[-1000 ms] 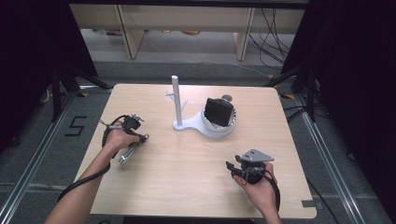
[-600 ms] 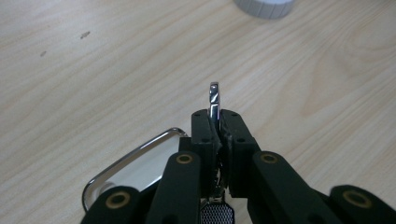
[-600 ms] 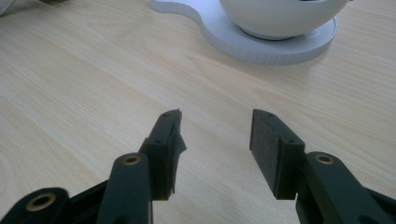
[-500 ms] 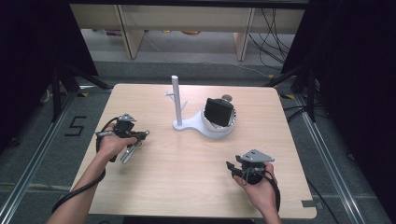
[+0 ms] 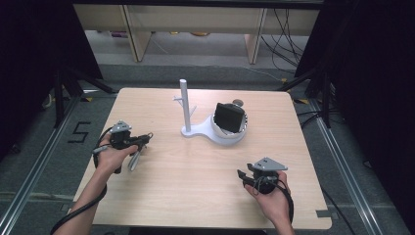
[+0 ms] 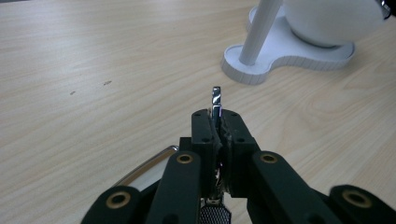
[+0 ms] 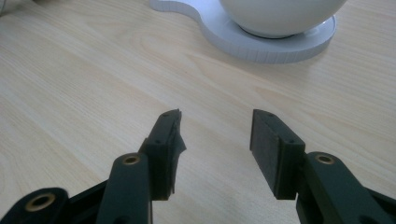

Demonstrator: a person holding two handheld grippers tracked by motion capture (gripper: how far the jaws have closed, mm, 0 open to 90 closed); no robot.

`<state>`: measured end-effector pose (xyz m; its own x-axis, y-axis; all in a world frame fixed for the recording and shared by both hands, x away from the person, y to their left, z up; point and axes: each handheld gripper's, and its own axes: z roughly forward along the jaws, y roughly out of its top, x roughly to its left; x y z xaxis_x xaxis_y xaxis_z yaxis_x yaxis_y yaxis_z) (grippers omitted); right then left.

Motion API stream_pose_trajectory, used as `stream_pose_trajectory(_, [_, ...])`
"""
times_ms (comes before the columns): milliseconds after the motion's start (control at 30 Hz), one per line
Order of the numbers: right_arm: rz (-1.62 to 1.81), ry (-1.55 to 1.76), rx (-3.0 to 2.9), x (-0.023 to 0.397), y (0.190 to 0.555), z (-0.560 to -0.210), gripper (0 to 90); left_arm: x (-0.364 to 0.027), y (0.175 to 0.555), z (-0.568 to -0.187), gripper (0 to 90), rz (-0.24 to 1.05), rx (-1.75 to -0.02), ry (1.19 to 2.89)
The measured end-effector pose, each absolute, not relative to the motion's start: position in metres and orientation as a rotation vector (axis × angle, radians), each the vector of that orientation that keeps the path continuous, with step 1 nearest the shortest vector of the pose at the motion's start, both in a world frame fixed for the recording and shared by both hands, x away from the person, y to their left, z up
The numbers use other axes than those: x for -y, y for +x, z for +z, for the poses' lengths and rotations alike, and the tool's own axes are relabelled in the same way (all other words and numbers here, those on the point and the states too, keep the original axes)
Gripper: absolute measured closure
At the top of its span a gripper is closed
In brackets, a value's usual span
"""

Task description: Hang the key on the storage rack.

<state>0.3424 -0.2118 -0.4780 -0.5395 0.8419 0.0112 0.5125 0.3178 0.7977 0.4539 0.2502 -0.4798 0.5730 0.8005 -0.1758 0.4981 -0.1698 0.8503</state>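
Observation:
My left gripper (image 5: 145,138) (image 6: 216,116) is over the table's left side, shut on a thin silver metal piece (image 6: 216,99). Its shiny lower end (image 5: 134,160) hangs below the hand. Ahead of it stands a white stand (image 5: 195,131) (image 6: 280,60) with an upright post (image 5: 184,103) and a white bowl (image 5: 234,134) holding a black object (image 5: 229,117). My right gripper (image 5: 243,175) (image 7: 215,135) is near the table's front right, open, with nothing between its jaws. It faces the bowl (image 7: 280,14) on the stand's base.
The wooden table (image 5: 195,196) ends close behind both hands. Dark stands and cables (image 5: 313,78) flank the far corners, and shelving (image 5: 195,24) lies beyond the far edge. A floor mark reading 5 (image 5: 78,132) is left of the table.
My left hand has drifted a little to the left with the metal piece still clamped. The right hand has stayed where it was.

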Motion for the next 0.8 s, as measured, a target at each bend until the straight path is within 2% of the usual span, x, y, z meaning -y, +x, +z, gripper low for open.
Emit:
stream_pose_trajectory(300, [1.103, 1.229, -2.186, 0.213, 0.342, -0.479, 54.0, -0.250, 0.443, -0.473, 84.7, 0.430, -1.040, 1.694])
stream_pose_trajectory(800, [1.119, 1.237, -2.169, 0.216, 0.343, -0.481, 53.9, -0.243, 0.438, -0.460, 84.7, 0.473, -1.000, 1.589])
